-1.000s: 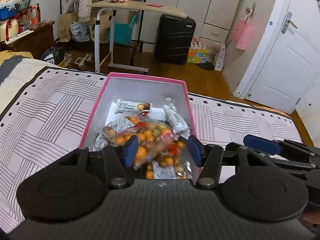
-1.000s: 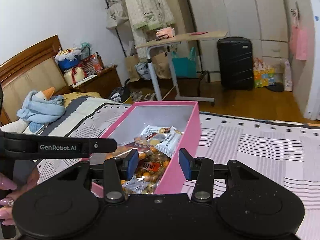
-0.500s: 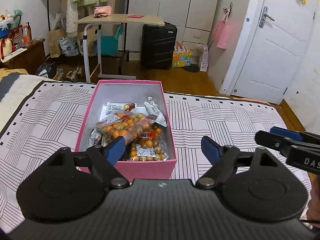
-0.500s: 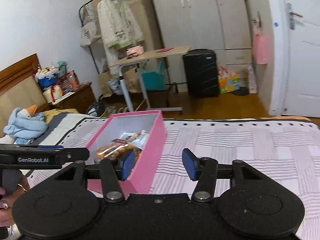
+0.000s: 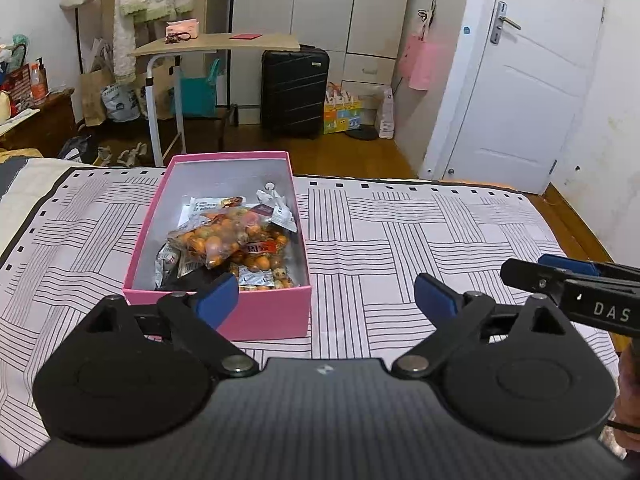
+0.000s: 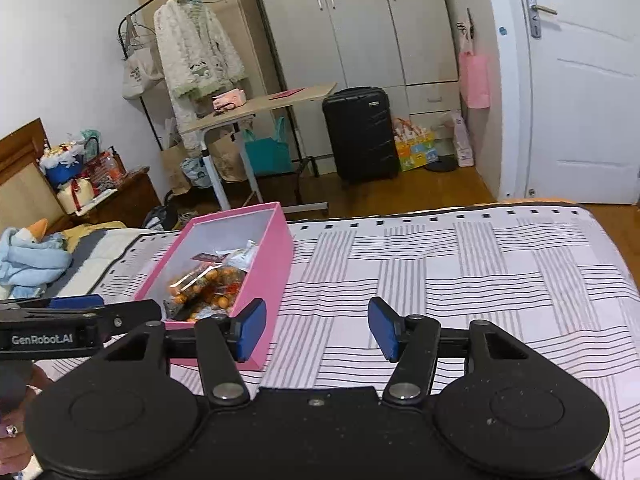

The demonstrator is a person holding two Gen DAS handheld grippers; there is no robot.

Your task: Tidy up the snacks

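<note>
In the left wrist view, a long pink cardboard box with no lid (image 5: 224,316) sits on the striped pink and white bed cover (image 5: 400,232). Its long side runs away from the camera, toward the wooden floor. Inside lie clear bags of small orange and brown snacks (image 5: 228,240) and a few white snack packets (image 5: 276,210), heaped at the near end and the middle. The left gripper (image 5: 326,298) hangs just in front of the box's near end, its blue pads (image 5: 218,295) spreading wide with nothing between them. The right gripper (image 5: 568,276) pokes in from the right edge. In the right wrist view, the box (image 6: 266,276) lies to the left, its long side slanting up and to the right. The right gripper (image 6: 318,330) is beside the box's near corner, jaws opening and empty, over bare bed cover (image 6: 480,280). A black suitcase (image 6: 360,132), a small desk (image 6: 260,108) and a white door (image 6: 584,92) stand far behind.
</note>
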